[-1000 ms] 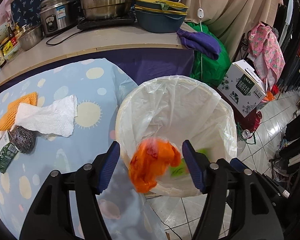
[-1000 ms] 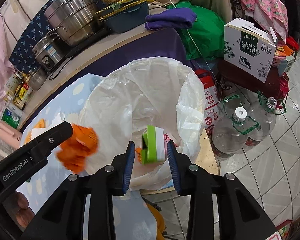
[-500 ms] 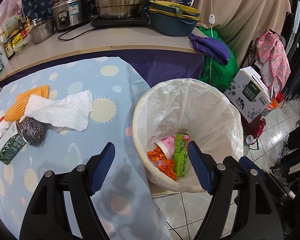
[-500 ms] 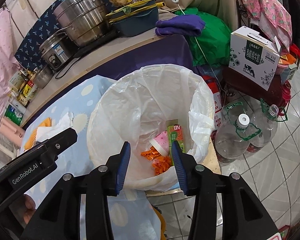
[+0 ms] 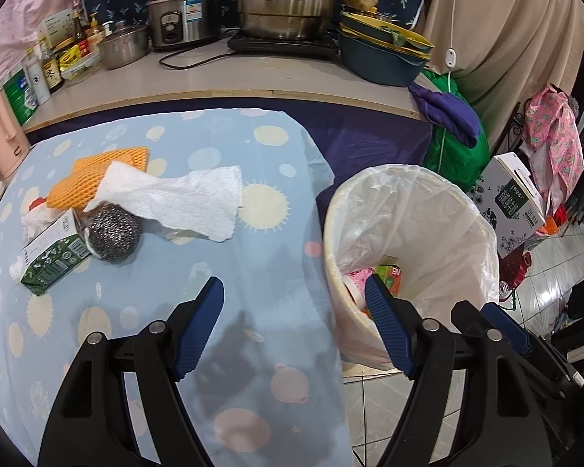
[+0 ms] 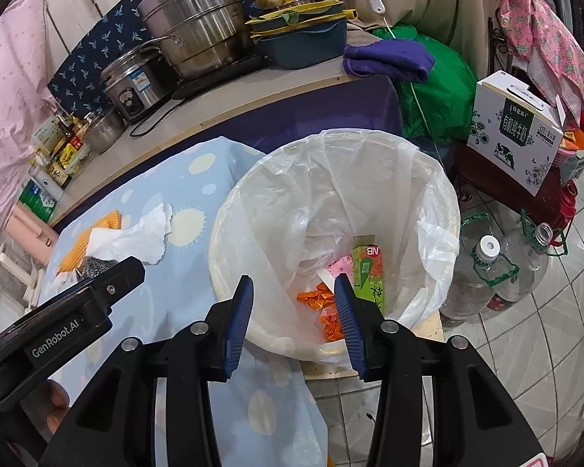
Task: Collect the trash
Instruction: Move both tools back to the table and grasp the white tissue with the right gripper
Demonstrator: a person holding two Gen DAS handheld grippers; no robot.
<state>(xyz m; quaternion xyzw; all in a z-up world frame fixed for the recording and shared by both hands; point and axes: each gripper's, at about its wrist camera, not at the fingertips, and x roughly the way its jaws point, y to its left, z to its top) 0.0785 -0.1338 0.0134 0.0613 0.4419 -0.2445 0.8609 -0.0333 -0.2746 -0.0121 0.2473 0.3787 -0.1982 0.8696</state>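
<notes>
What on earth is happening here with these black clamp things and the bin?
A person is clearing rubbish off a table with two hand-held grippers. Both the left gripper and the right gripper are empty, their jaws having just opened. An orange crumpled wrapper and a green drink carton lie in the white plastic-lined bin. A white paper towel, a steel wool scrubber and a dark green carton remain on the blue spotted tablecloth.
</notes>
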